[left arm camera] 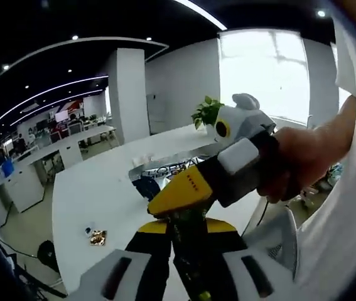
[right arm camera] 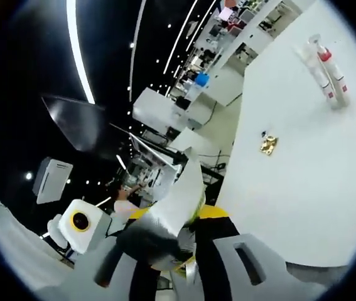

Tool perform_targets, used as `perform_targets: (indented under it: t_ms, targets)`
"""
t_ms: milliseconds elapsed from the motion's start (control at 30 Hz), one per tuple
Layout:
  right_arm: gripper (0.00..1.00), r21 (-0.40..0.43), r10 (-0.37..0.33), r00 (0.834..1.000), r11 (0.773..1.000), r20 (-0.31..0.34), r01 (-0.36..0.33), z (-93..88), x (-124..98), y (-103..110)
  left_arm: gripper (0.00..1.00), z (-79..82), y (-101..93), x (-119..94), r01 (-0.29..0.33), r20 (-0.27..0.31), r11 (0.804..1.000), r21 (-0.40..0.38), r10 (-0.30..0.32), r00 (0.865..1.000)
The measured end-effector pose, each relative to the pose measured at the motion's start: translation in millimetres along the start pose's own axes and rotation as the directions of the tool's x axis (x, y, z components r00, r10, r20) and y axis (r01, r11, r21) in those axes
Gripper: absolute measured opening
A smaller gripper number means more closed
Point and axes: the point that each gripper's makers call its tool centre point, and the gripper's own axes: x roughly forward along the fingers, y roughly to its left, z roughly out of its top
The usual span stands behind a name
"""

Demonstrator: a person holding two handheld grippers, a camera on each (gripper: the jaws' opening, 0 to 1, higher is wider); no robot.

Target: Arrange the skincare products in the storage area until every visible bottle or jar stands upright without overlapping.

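right gripper view: both tools are lifted away from the products, so in my judgement arranging has not started.
two slim bottles [right arm camera: 327, 70] sit together far across the white table [right arm camera: 291, 188], a small gold wrapper [right arm camera: 268, 145] nearer. the right gripper [right arm camera: 187, 248] pinches a pale sheet [right arm camera: 181, 194]. in the left gripper view the left gripper [left arm camera: 187, 276] is nearly closed against the other tool's yellow nose; whether it grips, i cannot tell. next: lower both toward the bottles.

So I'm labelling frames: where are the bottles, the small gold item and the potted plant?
bottles [right arm camera: 328, 78], right gripper view, on the body
gold item [right arm camera: 268, 145], right gripper view, its middle
potted plant [left arm camera: 206, 113], left gripper view, its leaves
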Motion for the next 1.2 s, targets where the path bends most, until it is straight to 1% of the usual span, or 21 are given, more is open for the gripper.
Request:
perform_targets:
  t_ms: [200,267,300,333,467,500,533,600,667,700,733,767,800,867,967,1033,1133,1200]
  targets:
    - [0.15,-0.032,0.0,1.0,0.999,-0.002,0.0,0.9,0.4,-0.2,0.23,-0.7,0.8,1.9,0.006,0.002,1.0,-0.002,-0.006,1.0]
    - [0.14,-0.041,0.0,1.0,0.999,-0.005,0.0,2.2,2.2,-1.1,0.24,-0.5,2.1,2.1,0.001,0.004,1.0,0.011,-0.001,1.0]
    - [0.14,-0.047,-0.003,1.0,0.999,-0.004,0.003,4.3,3.4,-1.6,0.25,0.3,4.2,2.1,-0.008,0.011,0.999,0.034,0.008,1.0]
    - [0.14,-0.055,-0.01,1.0,0.998,0.003,0.01,6.8,4.2,-2.7,0.26,0.5,4.9,1.9,-0.014,0.013,0.999,0.035,0.013,1.0]
    - [0.14,-0.083,-0.023,1.0,0.996,0.014,0.024,17.4,7.4,-7.3,0.32,-0.7,14.7,0.8,-0.042,0.017,0.999,0.007,0.042,0.999]
    - [0.14,-0.1,-0.027,1.0,0.995,0.013,0.028,19.9,8.1,-8.7,0.33,-1.1,18.2,0.3,-0.05,0.017,0.999,-0.001,0.05,0.999]
    - [0.14,-0.108,-0.03,0.999,0.994,0.014,0.032,21.5,8.7,-9.3,0.34,-1.2,20.0,0.1,-0.053,0.016,0.999,-0.005,0.053,0.998]
    - [0.13,-0.126,-0.032,0.999,0.991,0.015,0.034,24.9,9.1,-9.8,0.35,-3.0,27.3,-1.0,-0.077,0.009,0.997,-0.005,0.077,0.997]
    - [0.13,-0.144,-0.03,0.999,0.989,0.02,0.033,29.2,8.8,-10.3,0.37,-4.7,33.4,-2.6,-0.082,0.006,0.996,-0.037,0.082,0.997]
    - [0.13,-0.146,-0.029,0.999,0.989,0.022,0.032,30.9,8.5,-10.2,0.38,-4.4,36.0,-3.6,-0.084,0.015,0.993,-0.084,0.086,0.996]
    - [0.13,-0.15,-0.029,0.999,0.988,0.024,0.032,32.4,8.3,-10.2,0.39,-4.2,36.9,-4.5,-0.081,0.019,0.99,-0.116,0.083,0.996]
    - [0.13,-0.166,-0.03,0.999,0.985,0.028,0.035,34.8,8.0,-11.5,0.39,-4.2,38.5,-5.4,-0.079,0.021,0.987,-0.138,0.083,0.996]
    - [0.12,-0.173,-0.029,0.999,0.984,0.027,0.034,35.6,8.2,-11.3,0.4,-4.6,42.1,-6.7,-0.08,0.023,0.987,-0.138,0.084,0.996]
    - [0.12,-0.188,-0.016,1.0,0.982,0.022,0.02,37.1,8.7,-7.7,0.42,-4.3,45.5,-8.0,-0.076,0.035,0.978,-0.195,0.084,0.996]
    - [0.12,-0.222,0.007,1.0,0.975,0.007,-0.006,37.9,10.0,0.0,0.46,-2.8,47.9,-10.1,-0.051,0.06,0.966,-0.253,0.068,0.996]
    - [0.12,-0.259,0.026,1.0,0.965,-0.005,-0.026,38.2,10.0,6.7,0.47,-3.1,46.6,-10.7,-0.017,0.077,0.943,-0.332,0.045,0.996]
    - [0.12,-0.305,0.071,0.997,0.949,-0.04,-0.08,35.5,9.1,17.1,0.51,-1.6,45.9,-9.9,0.025,0.102,0.931,-0.365,0.013,0.995]
    - [0.12,-0.299,0.093,0.994,0.948,-0.055,-0.105,34.8,8.5,21.0,0.53,3.5,42.4,-9.2,0.074,0.137,0.903,-0.422,-0.017,0.99]
